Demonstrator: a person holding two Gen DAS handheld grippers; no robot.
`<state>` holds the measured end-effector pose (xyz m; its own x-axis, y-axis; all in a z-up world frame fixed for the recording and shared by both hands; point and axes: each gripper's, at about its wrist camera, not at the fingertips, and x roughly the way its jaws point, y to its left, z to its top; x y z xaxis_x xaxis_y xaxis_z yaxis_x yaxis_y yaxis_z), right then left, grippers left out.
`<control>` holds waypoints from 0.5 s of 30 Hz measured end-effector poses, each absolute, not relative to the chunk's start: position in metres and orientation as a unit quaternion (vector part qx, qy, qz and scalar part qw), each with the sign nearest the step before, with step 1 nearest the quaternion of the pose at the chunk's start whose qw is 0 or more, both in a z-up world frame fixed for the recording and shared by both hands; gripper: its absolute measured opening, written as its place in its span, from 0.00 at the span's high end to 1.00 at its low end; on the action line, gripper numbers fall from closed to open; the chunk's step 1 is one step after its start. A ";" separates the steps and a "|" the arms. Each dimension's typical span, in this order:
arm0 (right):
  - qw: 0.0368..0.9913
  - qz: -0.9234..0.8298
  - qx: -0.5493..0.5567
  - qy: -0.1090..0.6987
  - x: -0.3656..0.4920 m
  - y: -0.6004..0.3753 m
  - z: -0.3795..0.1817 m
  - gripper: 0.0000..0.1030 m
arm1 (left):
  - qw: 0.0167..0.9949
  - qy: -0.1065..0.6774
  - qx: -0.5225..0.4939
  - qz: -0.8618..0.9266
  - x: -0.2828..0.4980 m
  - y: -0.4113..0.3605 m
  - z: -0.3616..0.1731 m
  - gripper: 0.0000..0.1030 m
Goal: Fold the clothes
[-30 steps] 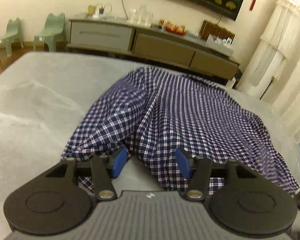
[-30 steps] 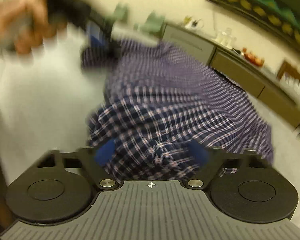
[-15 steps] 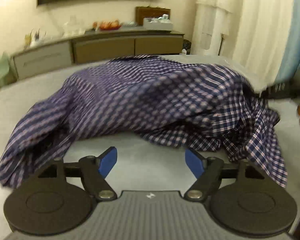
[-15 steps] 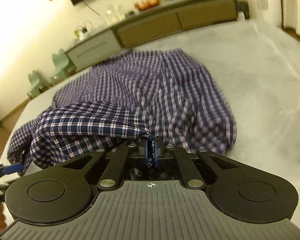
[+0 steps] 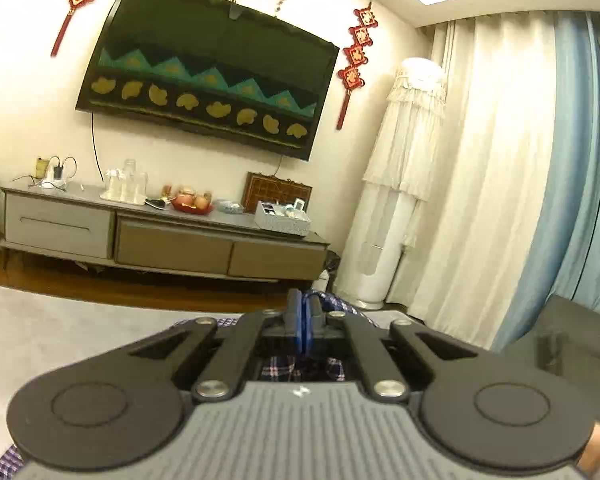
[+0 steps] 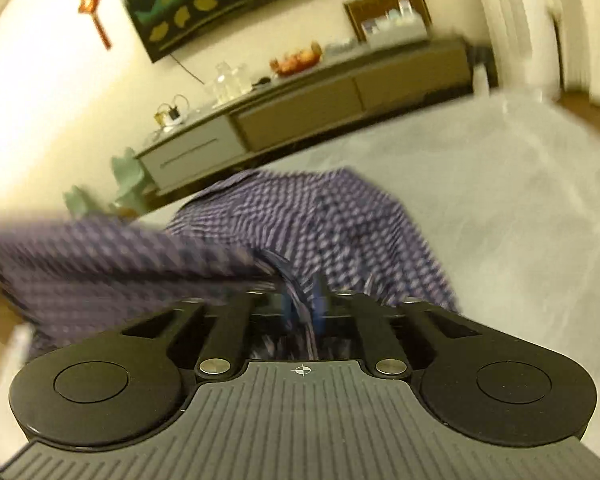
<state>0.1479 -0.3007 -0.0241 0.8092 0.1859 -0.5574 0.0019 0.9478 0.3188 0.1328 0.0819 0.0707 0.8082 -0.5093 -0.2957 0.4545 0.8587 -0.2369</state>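
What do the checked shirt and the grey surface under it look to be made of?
Checked shirt: thin woven fabric, likely cotton, matte; it drapes and creases softly. Grey surface: smooth, faintly veined like marble or a printed mat; blur leaves it open.

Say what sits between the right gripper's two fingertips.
Plaid shirt fabric: the right gripper is pinched shut on a fold of it, seen in the right wrist view.

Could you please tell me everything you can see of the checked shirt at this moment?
The checked shirt is thin woven cloth in navy, purple and white. It is crumpled, unfolded, and blurred in the right wrist view. Part of it lies heaped on the grey table. The right gripper is shut on one edge, pulling a span taut toward the left. The left gripper is shut on another bit, mostly hidden beneath it.
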 end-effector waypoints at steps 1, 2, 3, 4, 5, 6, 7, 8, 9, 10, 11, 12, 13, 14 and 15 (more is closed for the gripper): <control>0.945 0.038 0.127 0.298 0.150 -0.295 -0.025 0.58 | 0.946 0.180 -0.083 -0.256 0.135 0.084 0.071 0.94; 0.950 0.017 0.092 0.298 0.150 -0.288 -0.024 0.49 | 0.943 0.211 -0.082 -0.244 0.143 0.084 0.052 0.91; 0.953 -0.004 0.057 0.298 0.150 -0.281 -0.024 0.45 | 0.939 0.242 -0.081 -0.232 0.150 0.084 0.033 0.91; 0.954 -0.024 0.035 0.298 0.146 -0.274 -0.022 0.43 | 0.932 0.274 -0.081 -0.224 0.158 0.084 0.018 0.90; 0.958 -0.027 0.024 0.285 0.137 -0.268 -0.015 0.43 | 0.924 0.304 -0.080 -0.216 0.165 0.085 0.004 0.89; 0.962 -0.028 0.014 0.272 0.129 -0.262 -0.008 0.43 | 0.923 0.310 -0.072 -0.215 0.168 0.085 -0.001 0.88; 0.966 -0.030 0.003 0.259 0.120 -0.257 -0.001 0.40 | 0.922 0.316 -0.064 -0.213 0.170 0.086 -0.005 0.86; 0.972 -0.028 -0.008 0.235 0.104 -0.250 0.009 0.33 | 0.924 0.313 -0.058 -0.210 0.169 0.088 -0.005 0.82; 0.978 -0.013 -0.021 0.207 0.085 -0.241 0.015 0.29 | 0.926 0.310 -0.053 -0.208 0.167 0.090 -0.005 0.78; 0.983 0.001 -0.033 0.179 0.067 -0.232 0.022 0.21 | 0.928 0.307 -0.048 -0.205 0.165 0.091 -0.005 0.68; 0.984 0.037 -0.051 0.169 0.052 -0.220 0.022 0.13 | 0.929 0.308 -0.047 -0.201 0.161 0.092 -0.005 0.54; 0.982 0.074 -0.069 0.160 0.037 -0.207 0.022 0.11 | 0.929 0.309 -0.046 -0.198 0.157 0.092 -0.005 0.48; 0.979 0.110 -0.087 0.150 0.022 -0.195 0.022 0.10 | 0.929 0.310 -0.045 -0.196 0.153 0.092 -0.005 0.40; 0.970 0.134 -0.114 0.167 0.017 -0.182 0.014 0.10 | 0.926 0.318 -0.035 -0.199 0.149 0.088 -0.008 0.39; 0.960 0.157 -0.141 0.184 0.012 -0.170 0.005 0.10 | 0.921 0.329 -0.021 -0.207 0.147 0.081 -0.011 0.38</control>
<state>0.0124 -0.1699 0.0055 0.8830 0.2485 -0.3982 -0.3527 0.9111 -0.2135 0.1467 0.0806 -0.0114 0.6985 -0.3949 -0.5969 0.3678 0.9135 -0.1739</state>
